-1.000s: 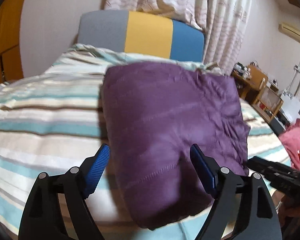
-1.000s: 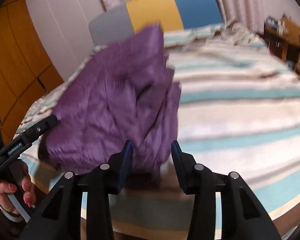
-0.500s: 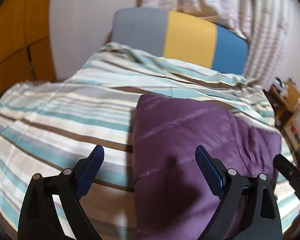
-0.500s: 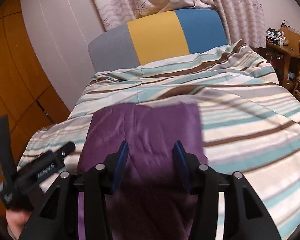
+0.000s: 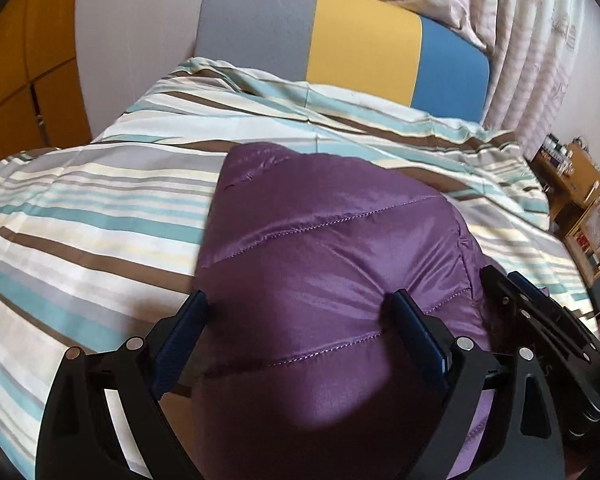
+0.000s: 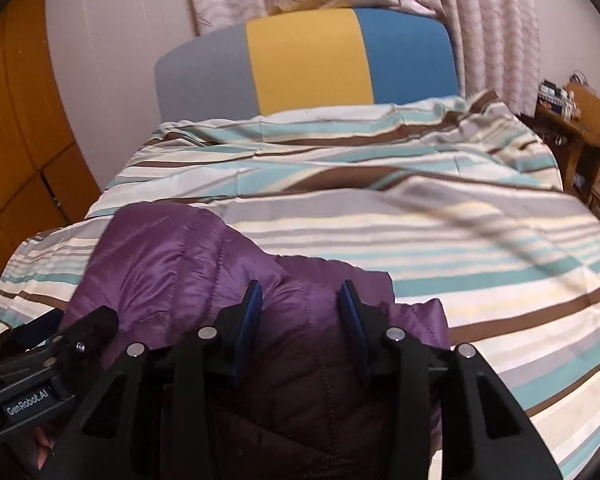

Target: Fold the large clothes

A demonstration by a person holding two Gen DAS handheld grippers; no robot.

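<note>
**Ana:** On the striped bed (image 5: 100, 216), in the left wrist view, the purple quilted jacket (image 5: 324, 264) lies as a puffy folded bundle. The left hand-held gripper (image 5: 296, 332) is spread wide, its blue pads (image 5: 414, 330) to either side of the bulge; the right-hand pad seems to dent the fabric, but I see no real pinch.

**Ben:** So what could go wrong?

**Ana:** I judge the slick, springy filling could push the fold back open, or the bundle could slide on the cover if nudged sideways. The near edge of the jacket is cut off below the fingers, and the other tool at the right edge is only partly visible.

**Ben:** And the right wrist view?

**Ana:** There the jacket (image 6: 188, 268) sits at the near left part of the bed (image 6: 460, 248). The right hand-held gripper (image 6: 300, 308) is narrowing, jacket fabric between its pads, though I cannot tell whether they press on it yet. If it catches only the top layer, lifting could drag the fold apart. Below the pads the fabric falls into dark shadow, so its layers are unreadable.
</note>
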